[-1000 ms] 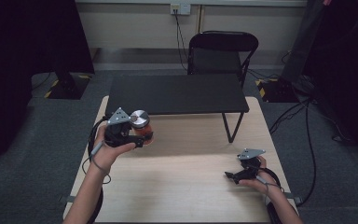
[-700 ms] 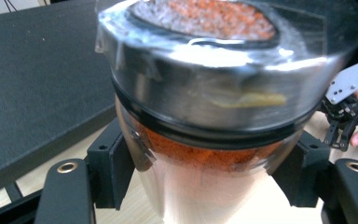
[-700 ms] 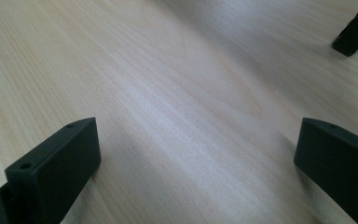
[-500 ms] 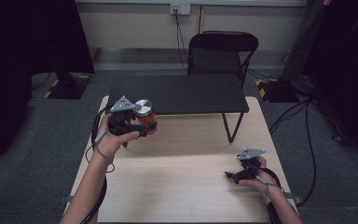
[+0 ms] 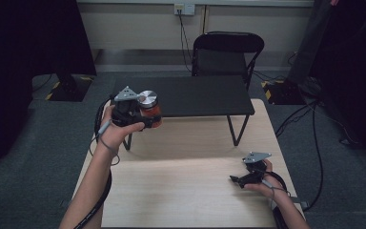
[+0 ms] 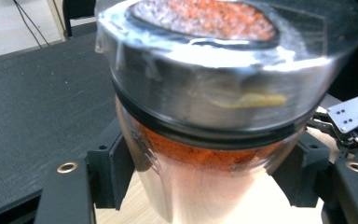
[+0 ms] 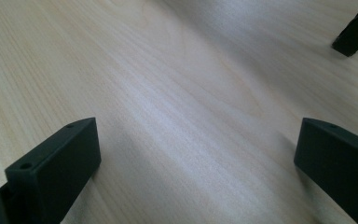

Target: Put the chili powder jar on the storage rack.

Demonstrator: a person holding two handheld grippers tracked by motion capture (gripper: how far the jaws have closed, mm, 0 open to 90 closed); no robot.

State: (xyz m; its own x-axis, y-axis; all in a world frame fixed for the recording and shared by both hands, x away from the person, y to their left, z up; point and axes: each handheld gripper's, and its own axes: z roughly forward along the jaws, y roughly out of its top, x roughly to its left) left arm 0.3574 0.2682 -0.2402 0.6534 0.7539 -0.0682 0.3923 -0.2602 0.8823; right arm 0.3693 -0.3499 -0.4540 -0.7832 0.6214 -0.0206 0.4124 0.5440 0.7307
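From the high view, the left gripper is lifted off the wooden table, near the left front corner of the low black shelf that stands on the table's far half. Its jaws clamp a jar with a silver lid and orange contents; the jar stands roughly upright in the grip, just beside the shelf's edge. The right gripper sits low over the right side of the table, well apart from the jar, pointing left. A black folding chair stands behind the table.

In the left gripper view, the jar sits close up, its clear body pinched between the two black jaws from left and right. The wide silver lid tops it, and orange powder shows through the glass below the rim. The black shelf spreads out behind it on the left, and the other gripper shows far off at the right edge.

In the right gripper view, the right gripper has its jaws spread wide with nothing between them, just above bare wooden table. A black shelf leg shows at the upper right.
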